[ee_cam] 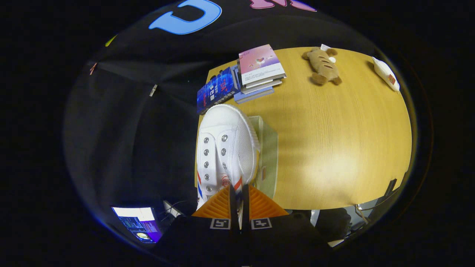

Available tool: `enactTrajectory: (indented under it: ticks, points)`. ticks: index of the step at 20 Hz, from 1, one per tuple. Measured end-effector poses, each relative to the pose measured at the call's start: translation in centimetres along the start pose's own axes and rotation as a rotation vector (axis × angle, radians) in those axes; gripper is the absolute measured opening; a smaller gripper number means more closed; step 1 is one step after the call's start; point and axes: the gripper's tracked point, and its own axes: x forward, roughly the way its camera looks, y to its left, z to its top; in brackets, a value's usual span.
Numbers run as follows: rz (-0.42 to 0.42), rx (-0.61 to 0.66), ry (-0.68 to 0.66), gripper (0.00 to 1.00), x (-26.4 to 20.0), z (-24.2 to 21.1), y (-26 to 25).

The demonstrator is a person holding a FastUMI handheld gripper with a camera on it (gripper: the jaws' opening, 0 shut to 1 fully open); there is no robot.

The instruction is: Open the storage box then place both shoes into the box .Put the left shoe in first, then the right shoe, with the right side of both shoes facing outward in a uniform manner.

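Note:
A white canvas shoe [222, 144] with metal eyelets and red and blue side stripes hangs from my gripper [239, 191], toe pointing away from me. Both fingers pinch the shoe's side wall near the heel opening, so the gripper is shut on it. Behind the shoe, on the wooden table [334, 141], lies a pale green translucent storage box [268, 155]; only its side beyond the shoe shows, and I cannot tell whether its lid is open.
A stack of books [259, 72] and a blue book [217, 91] lie at the table's far corner beyond the shoe. A brown plush toy [322, 66] and a white object [386, 74] rest farther along. A lit screen [139, 222] glows low beside my fingers.

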Motion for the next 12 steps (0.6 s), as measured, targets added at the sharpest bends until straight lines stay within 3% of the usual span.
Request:
enactTrajectory:
  ticks: [6, 8, 10, 12]
  points:
    - [-0.099, -0.024, 0.058, 0.05, 4.7, -0.1, -0.3]
    - [-0.082, -0.038, 0.070, 0.09, 5.3, 0.0, 0.1]
    - [0.003, -0.010, 0.053, 0.40, 4.7, 0.9, 2.2]
    - [0.016, -0.019, 0.023, 0.91, 4.2, 2.2, 2.4]
